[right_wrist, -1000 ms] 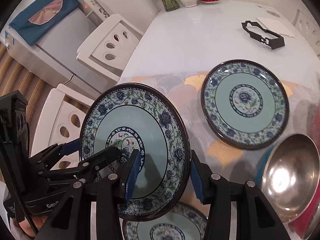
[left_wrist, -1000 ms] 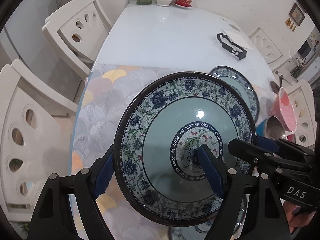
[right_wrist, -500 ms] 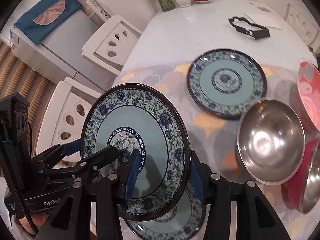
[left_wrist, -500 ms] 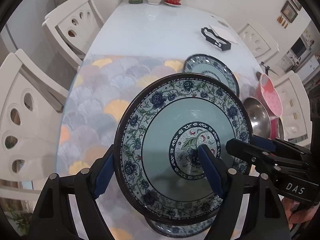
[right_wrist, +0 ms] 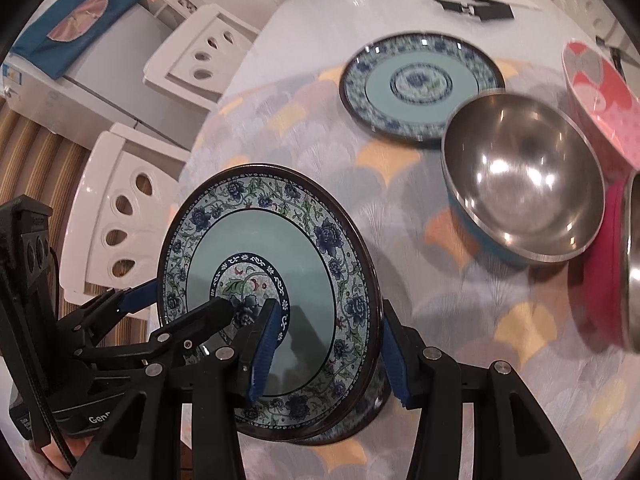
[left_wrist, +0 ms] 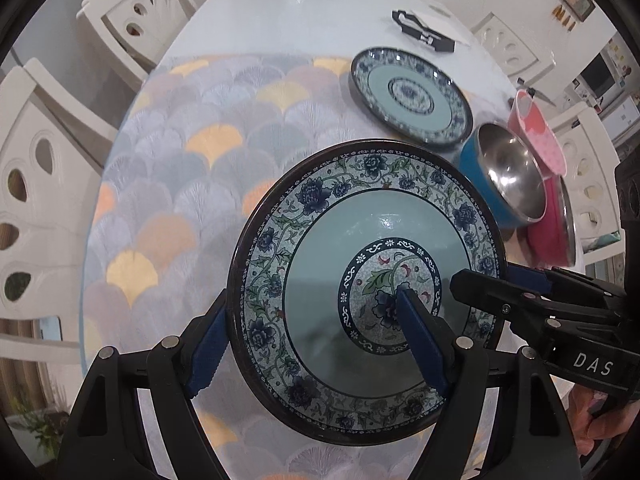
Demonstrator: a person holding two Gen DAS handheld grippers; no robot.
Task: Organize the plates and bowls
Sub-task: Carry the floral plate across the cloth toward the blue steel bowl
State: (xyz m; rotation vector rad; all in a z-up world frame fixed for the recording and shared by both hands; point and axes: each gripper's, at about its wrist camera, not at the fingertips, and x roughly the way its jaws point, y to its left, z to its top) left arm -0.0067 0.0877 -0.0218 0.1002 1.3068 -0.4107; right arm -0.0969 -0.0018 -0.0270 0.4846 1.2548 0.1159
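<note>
Both grippers, left (left_wrist: 312, 344) & right (right_wrist: 328, 352), pinch one floral plate (left_wrist: 366, 288) by opposite rims, tilted above the table (left_wrist: 280, 8) w/ scallop-pattern cloth (left_wrist: 192, 168). White chairs (left_wrist: 132, 24) ring it; a 2nd plate (left_wrist: 412, 96) & steel bowl (right_wrist: 524, 196) sit further back.

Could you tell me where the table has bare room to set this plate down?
Free: the patterned mat left of the held plate, toward the white chairs, and the bare white tabletop beyond the mat. Crowded: the right side, where the second plate, steel bowl and pink bowl sit close together.
</note>
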